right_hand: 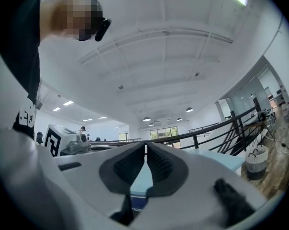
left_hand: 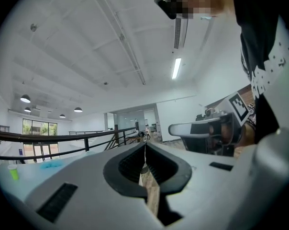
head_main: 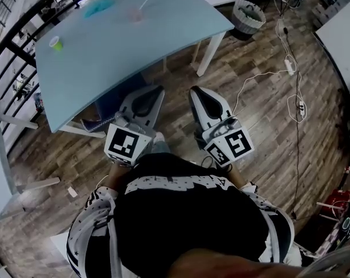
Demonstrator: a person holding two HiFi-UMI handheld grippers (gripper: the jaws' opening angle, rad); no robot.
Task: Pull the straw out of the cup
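**Straw in Cup at the Far Side of the Counter, Both Grippers Held Back**

The straw (head_main: 148, 3) was seen standing tilted in a pinkish cup (head_main: 135, 15), its upper end leaning to the right. The cup was set near the far edge of a pale blue counter (head_main: 134, 51). A turquoise object (head_main: 98, 6), too blurred to be identified, was found just left of the cup. A small green cup (head_main: 57, 43) was placed well apart, near the counter's left edge.

Both grippers were held close to the person's body, short of the counter's near edge and well apart from the cup. The left gripper (head_main: 156, 90) was shown with its jaws brought together, the tips meeting and nothing caught between them. The right gripper (head_main: 196, 90) was likewise closed at the tips and empty. The two were kept side by side above the wooden floor (head_main: 256, 149).

A woven basket (head_main: 248, 16) was seen on the floor beyond the counter's right corner, and a white cable (head_main: 262, 76) was trailed across the boards to the right.
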